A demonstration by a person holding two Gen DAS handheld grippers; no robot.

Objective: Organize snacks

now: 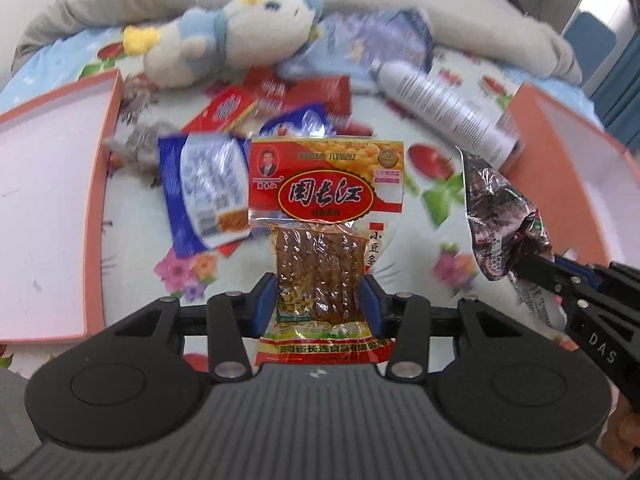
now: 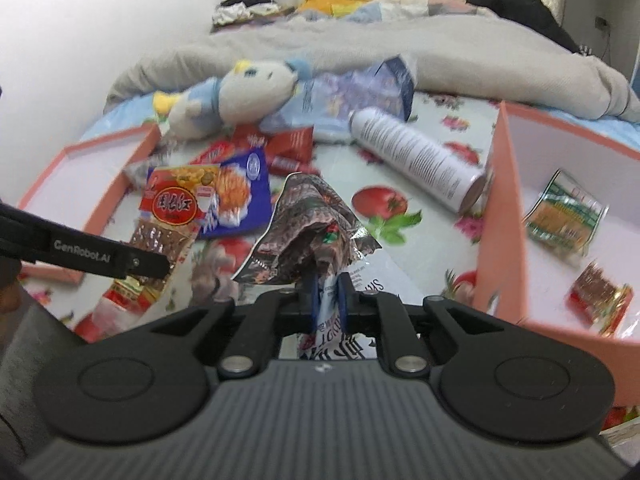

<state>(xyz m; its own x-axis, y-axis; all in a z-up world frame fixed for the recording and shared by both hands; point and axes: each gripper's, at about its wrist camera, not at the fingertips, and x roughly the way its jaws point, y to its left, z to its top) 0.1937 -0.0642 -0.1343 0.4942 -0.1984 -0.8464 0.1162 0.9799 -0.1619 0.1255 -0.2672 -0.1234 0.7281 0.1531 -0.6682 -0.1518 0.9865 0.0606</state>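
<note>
Clamping a red tofu-strip packet (image 1: 324, 240) upright, the left gripper (image 1: 320, 304) faces the right gripper (image 2: 326, 300), pinching a crumpled dark wrapper (image 2: 308, 228).

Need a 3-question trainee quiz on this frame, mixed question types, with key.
1. True or false: the left gripper holds a red bean-strip packet.
2. What does the right gripper hold? A) white spray can B) crumpled dark foil packet C) plush toy
3. How many snack packets lie in the pink box on the right of the right wrist view?

Key: 1 true. 2 B, the foil packet. 3 two: a green packet and a red packet.
</note>
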